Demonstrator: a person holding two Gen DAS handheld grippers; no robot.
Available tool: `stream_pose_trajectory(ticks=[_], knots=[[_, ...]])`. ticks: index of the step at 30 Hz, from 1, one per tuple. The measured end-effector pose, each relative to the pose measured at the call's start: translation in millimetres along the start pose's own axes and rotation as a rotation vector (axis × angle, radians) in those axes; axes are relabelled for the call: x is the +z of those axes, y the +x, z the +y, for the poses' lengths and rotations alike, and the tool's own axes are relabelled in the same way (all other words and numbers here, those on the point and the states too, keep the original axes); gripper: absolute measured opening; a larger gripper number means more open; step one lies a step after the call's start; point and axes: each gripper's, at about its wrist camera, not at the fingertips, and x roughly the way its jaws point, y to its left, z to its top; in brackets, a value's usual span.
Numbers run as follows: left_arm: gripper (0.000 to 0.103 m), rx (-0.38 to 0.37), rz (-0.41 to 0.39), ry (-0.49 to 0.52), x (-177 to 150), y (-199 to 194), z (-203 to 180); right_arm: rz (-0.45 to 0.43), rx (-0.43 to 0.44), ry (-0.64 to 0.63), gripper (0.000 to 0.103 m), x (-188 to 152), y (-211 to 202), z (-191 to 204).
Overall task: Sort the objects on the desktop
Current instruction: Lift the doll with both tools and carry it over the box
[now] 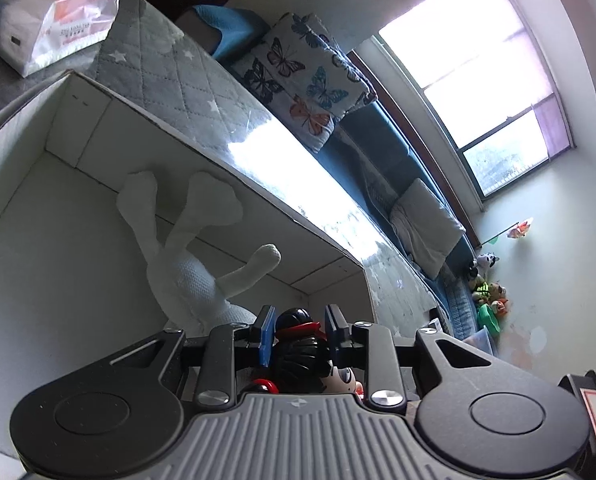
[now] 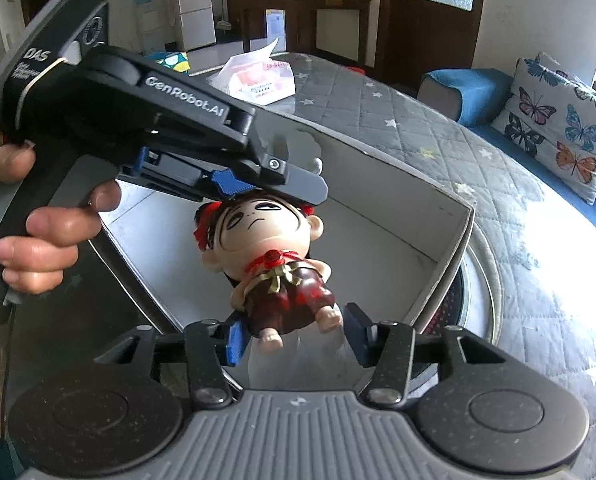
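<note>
My left gripper (image 1: pixel 300 330) is shut on the black-haired head of a doll figurine (image 1: pixel 298 354) in a dark red outfit. In the right wrist view the left gripper (image 2: pixel 238 192) holds the doll (image 2: pixel 276 264) by its head over an open white box (image 2: pixel 442 268). A white knitted soft toy (image 1: pixel 194 264) lies inside the box (image 1: pixel 78 136). My right gripper (image 2: pixel 298 334) is open just below the doll's feet, its blue pads apart and not gripping.
The box stands on a grey quilted star-pattern tabletop (image 2: pixel 418 120). A tissue pack (image 1: pixel 54 20) lies on it behind the box, also in the right wrist view (image 2: pixel 262 78). A butterfly cushion (image 2: pixel 562 124) and blue sofa sit beyond the table edge.
</note>
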Motion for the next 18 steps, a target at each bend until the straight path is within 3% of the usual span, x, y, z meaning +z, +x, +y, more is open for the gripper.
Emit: stream_pose_trajectory(ticks=[7, 10, 18], knots=[[0.028, 0.022, -0.023, 0.005, -9.9, 0.1, -0.8, 0.001, 0.006, -0.015, 0.058, -5.4, -9.2, 0.9], [0.027, 0.027, -0.024, 0.0, -9.5, 0.3, -1.5, -0.003, 0.009, -0.018, 0.068, -4.5, -12.6, -0.2], [0.027, 0.039, -0.027, -0.004, -9.4, -0.5, -4.3, -0.026, -0.001, -0.032, 0.07, -6.4, -21.0, 2.4]])
